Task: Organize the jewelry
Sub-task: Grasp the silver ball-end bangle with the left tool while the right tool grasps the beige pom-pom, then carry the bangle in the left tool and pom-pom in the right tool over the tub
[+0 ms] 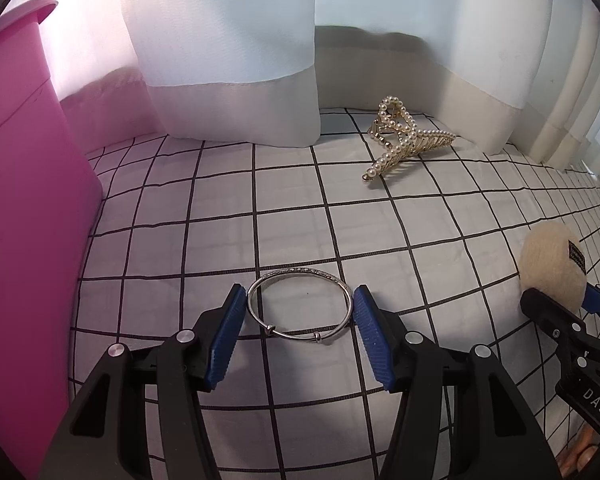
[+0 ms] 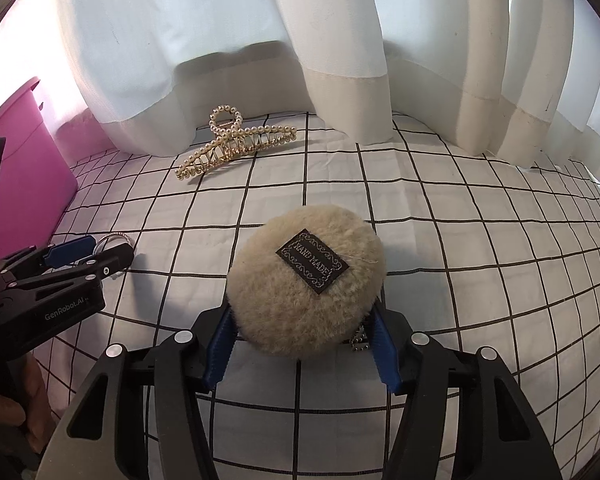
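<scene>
A silver bangle (image 1: 299, 305) lies flat on the checked cloth between the blue pads of my left gripper (image 1: 300, 300), which is open around it, the pads just at its sides. My right gripper (image 2: 304, 320) is shut on a beige fluffy round hair piece (image 2: 306, 280) with a black "HAND MADE" label; it also shows in the left wrist view (image 1: 552, 270). A gold pearl hair claw (image 1: 404, 138) lies near the curtain, also in the right wrist view (image 2: 232, 144). The left gripper (image 2: 96, 250) shows at the left of the right wrist view.
A pink container (image 1: 24, 208) stands at the left, also in the right wrist view (image 2: 24, 168). White curtains (image 1: 228, 40) hang along the back. The white cloth with black grid (image 1: 260, 200) covers the surface.
</scene>
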`<state>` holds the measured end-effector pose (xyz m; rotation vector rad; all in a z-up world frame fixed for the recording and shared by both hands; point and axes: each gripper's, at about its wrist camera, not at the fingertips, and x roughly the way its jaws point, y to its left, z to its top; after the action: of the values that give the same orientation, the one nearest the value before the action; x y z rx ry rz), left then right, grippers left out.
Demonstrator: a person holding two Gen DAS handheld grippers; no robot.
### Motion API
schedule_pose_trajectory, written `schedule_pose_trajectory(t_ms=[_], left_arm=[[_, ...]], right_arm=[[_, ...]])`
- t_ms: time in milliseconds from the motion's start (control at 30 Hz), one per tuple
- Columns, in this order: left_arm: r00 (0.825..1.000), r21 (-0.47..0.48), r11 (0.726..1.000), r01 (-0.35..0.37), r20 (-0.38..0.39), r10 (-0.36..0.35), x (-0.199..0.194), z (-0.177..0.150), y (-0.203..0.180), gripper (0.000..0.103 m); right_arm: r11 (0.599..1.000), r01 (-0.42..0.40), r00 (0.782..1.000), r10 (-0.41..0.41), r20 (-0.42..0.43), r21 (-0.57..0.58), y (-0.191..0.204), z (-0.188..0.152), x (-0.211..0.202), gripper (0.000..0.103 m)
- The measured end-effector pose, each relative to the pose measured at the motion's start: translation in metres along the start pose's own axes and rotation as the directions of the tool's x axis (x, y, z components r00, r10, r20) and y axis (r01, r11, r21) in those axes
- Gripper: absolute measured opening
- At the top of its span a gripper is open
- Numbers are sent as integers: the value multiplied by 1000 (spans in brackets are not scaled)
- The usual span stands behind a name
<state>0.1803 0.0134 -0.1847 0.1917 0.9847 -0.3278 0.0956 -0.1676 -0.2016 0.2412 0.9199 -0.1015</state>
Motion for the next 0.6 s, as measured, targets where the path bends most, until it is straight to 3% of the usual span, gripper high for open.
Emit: schedule_pose_trajectory(t_ms=[233,600], left_arm=[[999,-48,998,29,29,-28,-28,3,-1,54],[985,-142,989,50,172,-25,-107,24,-12,54]], right_arm=[[1000,-17,1000,17,22,-4,-6,5,-19,57],[994,-84,991,91,99,-76,-25,30,-80,57]])
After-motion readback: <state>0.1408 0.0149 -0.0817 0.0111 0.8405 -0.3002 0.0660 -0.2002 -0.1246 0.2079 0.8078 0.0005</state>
